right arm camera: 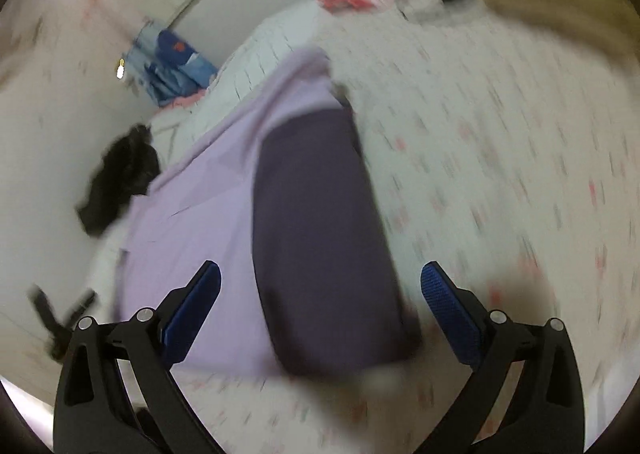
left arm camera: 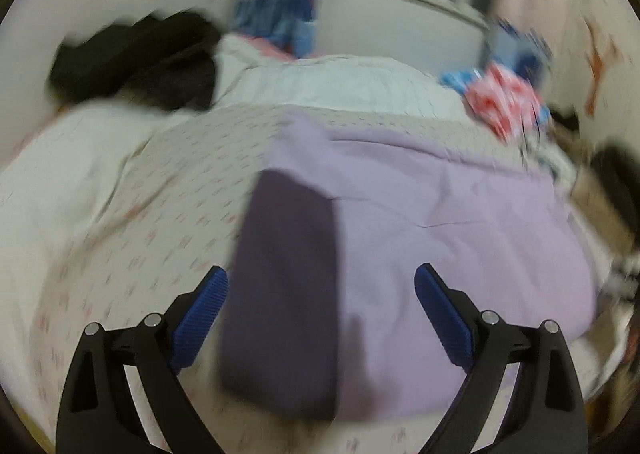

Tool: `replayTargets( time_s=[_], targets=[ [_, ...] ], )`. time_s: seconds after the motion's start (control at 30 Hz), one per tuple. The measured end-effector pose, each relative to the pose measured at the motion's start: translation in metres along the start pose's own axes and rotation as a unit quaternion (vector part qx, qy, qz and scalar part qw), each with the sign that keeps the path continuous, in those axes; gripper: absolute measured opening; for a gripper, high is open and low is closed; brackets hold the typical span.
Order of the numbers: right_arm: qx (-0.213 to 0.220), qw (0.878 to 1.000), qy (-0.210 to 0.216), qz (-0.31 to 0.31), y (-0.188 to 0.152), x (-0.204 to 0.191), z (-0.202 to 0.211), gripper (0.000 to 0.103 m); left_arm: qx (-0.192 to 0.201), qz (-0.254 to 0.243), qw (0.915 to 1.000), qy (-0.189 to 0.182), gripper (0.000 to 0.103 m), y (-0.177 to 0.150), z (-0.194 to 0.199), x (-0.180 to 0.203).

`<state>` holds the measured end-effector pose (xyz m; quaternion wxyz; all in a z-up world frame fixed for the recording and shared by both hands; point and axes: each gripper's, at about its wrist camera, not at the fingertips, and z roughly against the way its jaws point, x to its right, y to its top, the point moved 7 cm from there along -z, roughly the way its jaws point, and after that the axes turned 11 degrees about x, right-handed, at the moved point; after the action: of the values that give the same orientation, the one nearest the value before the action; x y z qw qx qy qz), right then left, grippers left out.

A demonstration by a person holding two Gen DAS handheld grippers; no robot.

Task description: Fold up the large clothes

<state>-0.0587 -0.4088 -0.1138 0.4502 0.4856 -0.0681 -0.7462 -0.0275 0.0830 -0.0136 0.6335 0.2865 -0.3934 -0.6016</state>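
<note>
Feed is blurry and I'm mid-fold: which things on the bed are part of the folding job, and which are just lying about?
Job:
- lilac garment, spread flat
- its dark purple sleeve, laid over it
- left gripper and right gripper, both open, holding nothing

Lying about:
- black clothing
- pink patterned item
- blue patterned fabric
- patterned bedsheet

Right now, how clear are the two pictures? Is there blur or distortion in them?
Left wrist view: fisheye bending, dark round corners; motion blur smears the black clothes and the window, while the lilac garment and the left gripper stay fairly readable. Right wrist view: heavier blur, the bedsheet print streaks; only the right gripper is sharp.
</note>
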Motion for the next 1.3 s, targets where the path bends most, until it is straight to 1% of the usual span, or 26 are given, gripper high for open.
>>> replayTargets(
  time_s=[0.07,0.13,0.17,0.2,0.3,0.37,0.4,0.5,0.57,0.6,0.63,0.67,0.7,0.73,0.77,0.83,0.87,0.9,0.93,0.97,1.0,1.03,1.07,1.13,1.2,1.3],
  targets=[
    [-0.027,0.997,0.03,-0.07,-0.014,0.018,0.011,0.097,-0.011,0.073,0.9973,0.003,0.092,-0.007,0.013,-0.031],
    [-0.045,0.99,0.059,-0.116,-0.022,0.028,0.016,0.097,-0.038,0.162,0.9861,-0.004,0.092,-0.025,0.018,-0.06],
    [-0.05,0.987,0.072,-0.135,-0.026,0.031,0.018,0.097,-0.05,0.19,0.9805,-0.006,0.092,-0.034,0.019,-0.067],
    [-0.053,0.984,0.083,-0.151,-0.029,0.032,0.018,0.097,-0.055,0.204,0.9775,-0.007,0.092,-0.04,0.02,-0.069],
    [-0.064,0.978,0.098,-0.171,-0.032,0.034,0.012,0.097,-0.069,0.234,0.969,-0.041,0.092,-0.053,0.018,-0.061],
    [-0.066,0.979,0.095,-0.167,-0.031,0.033,0.007,0.097,-0.087,0.263,0.9587,-0.064,0.092,-0.061,0.011,-0.052],
    [-0.065,0.981,0.089,-0.162,-0.028,0.032,0.003,0.097,-0.101,0.28,0.9515,-0.076,0.092,-0.067,0.003,-0.046],
    [-0.067,0.986,0.059,-0.138,-0.025,0.024,-0.008,0.097,-0.12,0.292,0.9452,-0.084,0.092,-0.078,-0.008,-0.035],
    [-0.075,0.988,0.06,-0.119,-0.026,0.011,-0.012,0.097,-0.135,0.296,0.9413,-0.088,0.092,-0.083,-0.017,-0.027],
    [-0.069,0.989,0.063,-0.117,-0.024,0.008,-0.009,0.097,-0.143,0.293,0.9415,-0.084,0.092,-0.086,-0.022,-0.023],
    [-0.059,0.987,0.083,-0.126,-0.018,0.005,-0.005,0.097,-0.141,0.29,0.9428,-0.083,0.092,-0.085,-0.023,-0.021],
    [-0.052,0.985,0.099,-0.134,-0.015,0.005,-0.001,0.097,-0.132,0.291,0.943,-0.091,0.092,-0.081,-0.02,-0.018],
    [-0.053,0.984,0.099,-0.135,-0.015,0.008,-0.001,0.097,-0.122,0.297,0.9418,-0.099,0.092,-0.076,-0.018,-0.018],
    [-0.071,0.988,0.066,-0.117,-0.021,0.017,-0.007,0.097,-0.11,0.305,0.9397,-0.109,0.092,-0.072,-0.015,-0.018],
    [-0.084,0.99,0.045,-0.106,-0.027,0.024,-0.013,0.097,-0.115,0.302,0.94,-0.109,0.093,-0.073,-0.016,-0.02],
    [-0.09,0.99,0.047,-0.101,-0.031,0.026,-0.02,0.097,-0.153,0.285,0.9425,-0.084,0.093,-0.088,-0.029,-0.022],
    [-0.089,0.988,0.061,-0.108,-0.029,0.021,-0.02,0.097,-0.188,0.288,0.9359,-0.075,0.093,-0.102,-0.039,-0.022],
    [-0.087,0.985,0.089,-0.117,-0.026,0.014,-0.02,0.097,-0.197,0.299,0.9301,-0.08,0.093,-0.107,-0.043,-0.022],
    [-0.07,0.983,0.111,-0.126,-0.02,0.006,-0.017,0.097,-0.191,0.31,0.9272,-0.087,0.093,-0.108,-0.043,-0.021],
    [-0.067,0.984,0.11,-0.126,-0.018,0.004,-0.018,0.097,-0.177,0.317,0.9263,-0.102,0.093,-0.103,-0.041,-0.017],
    [-0.071,0.984,0.104,-0.128,-0.019,0.006,-0.021,0.097,-0.169,0.313,0.9278,-0.111,0.093,-0.1,-0.041,-0.012],
    [-0.081,0.984,0.091,-0.127,-0.023,0.011,-0.029,0.097,-0.168,0.299,0.9335,-0.106,0.095,-0.099,-0.044,-0.009],
    [-0.087,0.985,0.081,-0.125,-0.026,0.015,-0.035,0.097,-0.18,0.285,0.9369,-0.094,0.095,-0.103,-0.051,-0.007],
    [-0.087,0.987,0.072,-0.116,-0.027,0.012,-0.04,0.097,-0.183,0.298,0.9325,-0.09,0.096,-0.107,-0.06,-0.008],
    [-0.081,0.987,0.079,-0.116,-0.026,0.007,-0.04,0.097,-0.18,0.308,0.9301,-0.088,0.096,-0.103,-0.065,-0.009],
    [-0.075,0.988,0.063,-0.116,-0.023,0.013,-0.047,0.097,-0.179,0.303,0.932,-0.086,0.096,-0.1,-0.07,-0.006]
  ],
)
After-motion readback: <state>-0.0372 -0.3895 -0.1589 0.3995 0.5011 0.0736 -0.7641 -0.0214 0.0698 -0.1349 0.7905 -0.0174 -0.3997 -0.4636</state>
